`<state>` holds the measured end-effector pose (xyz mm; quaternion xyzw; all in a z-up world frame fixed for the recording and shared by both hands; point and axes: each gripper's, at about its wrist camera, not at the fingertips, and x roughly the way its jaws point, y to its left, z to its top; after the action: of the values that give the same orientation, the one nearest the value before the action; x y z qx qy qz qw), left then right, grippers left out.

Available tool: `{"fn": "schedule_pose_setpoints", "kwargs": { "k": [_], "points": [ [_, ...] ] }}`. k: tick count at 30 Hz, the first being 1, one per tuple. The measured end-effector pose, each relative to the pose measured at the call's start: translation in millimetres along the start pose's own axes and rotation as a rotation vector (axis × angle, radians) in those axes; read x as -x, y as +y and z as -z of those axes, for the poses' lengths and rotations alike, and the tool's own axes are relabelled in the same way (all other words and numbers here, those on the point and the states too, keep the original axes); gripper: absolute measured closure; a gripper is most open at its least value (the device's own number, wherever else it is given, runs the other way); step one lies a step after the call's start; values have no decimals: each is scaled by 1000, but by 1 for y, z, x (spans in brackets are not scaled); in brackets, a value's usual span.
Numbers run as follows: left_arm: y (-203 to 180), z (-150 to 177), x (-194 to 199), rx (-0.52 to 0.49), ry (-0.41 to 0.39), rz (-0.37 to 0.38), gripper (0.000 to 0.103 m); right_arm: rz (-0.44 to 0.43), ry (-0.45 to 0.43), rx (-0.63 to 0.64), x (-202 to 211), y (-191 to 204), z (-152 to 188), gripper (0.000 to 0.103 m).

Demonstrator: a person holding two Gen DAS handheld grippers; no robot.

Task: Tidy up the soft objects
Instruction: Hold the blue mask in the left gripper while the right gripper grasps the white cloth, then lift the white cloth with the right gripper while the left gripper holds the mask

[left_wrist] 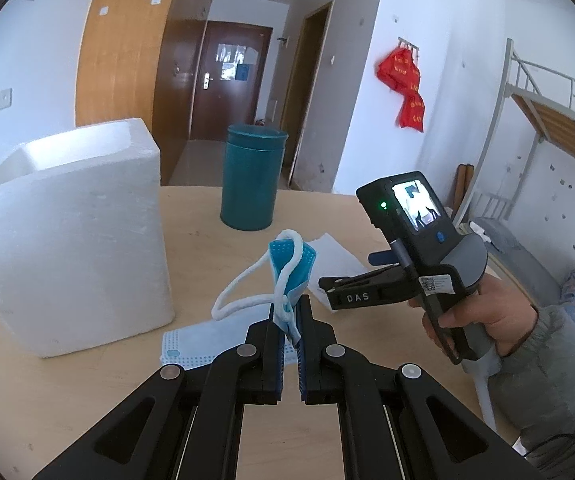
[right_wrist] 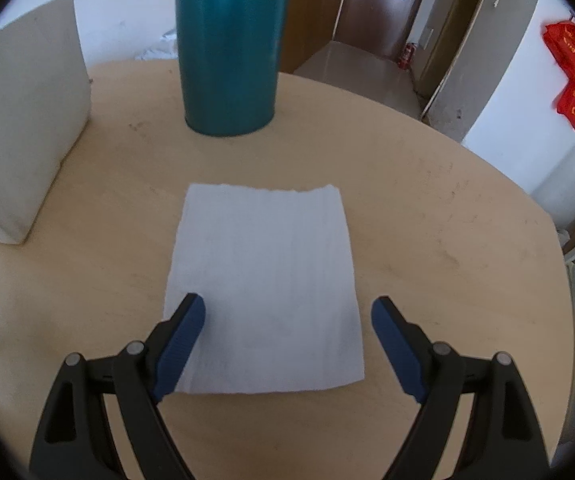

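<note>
Two containers on table, foam box (left_wrist: 67, 232), teal canister (left_wrist: 253, 178), contents unseen, left gripper (left_wrist: 291, 320) pinching mask (left_wrist: 291, 276), right gripper (right_wrist: 287, 320) wide, empty

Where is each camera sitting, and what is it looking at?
Left wrist view: sits on the left tongs, looking across the table toward a door; they pinch a blue face mask; the person's hand shows holding the right tongs.
Right wrist view: sits on the right tongs, looking down at a white tissue between open fingers; no hand shows.
Both views share the teal can, white foam box and tissue.
</note>
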<state>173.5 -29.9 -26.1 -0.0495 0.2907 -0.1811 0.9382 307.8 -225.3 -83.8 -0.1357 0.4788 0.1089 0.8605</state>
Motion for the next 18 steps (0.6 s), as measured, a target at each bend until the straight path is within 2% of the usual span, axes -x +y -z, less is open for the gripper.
{"fn": "schedule_pose_setpoints", "kwargs": {
  "k": [7, 10, 12, 16, 17, 18],
  "points": [
    [1, 1, 6, 6, -11, -1, 98, -75, 27, -69, -6, -14, 1, 15],
    [3, 2, 7, 7, -12, -4, 98, -74, 19, -59, -3, -12, 2, 19],
    [3, 3, 8, 9, -11, -6, 98, -87, 18, -43, 0, -8, 2, 31],
    [6, 1, 12, 13, -20, -10, 98, -106, 20, -31, 3, -6, 3, 42],
    [7, 1, 13, 15, -24, -10, 98, -110, 18, -27, 5, -5, 3, 49],
    [7, 1, 14, 15, -27, -12, 98, -114, 17, -23, 6, -4, 3, 62]
  ]
}}
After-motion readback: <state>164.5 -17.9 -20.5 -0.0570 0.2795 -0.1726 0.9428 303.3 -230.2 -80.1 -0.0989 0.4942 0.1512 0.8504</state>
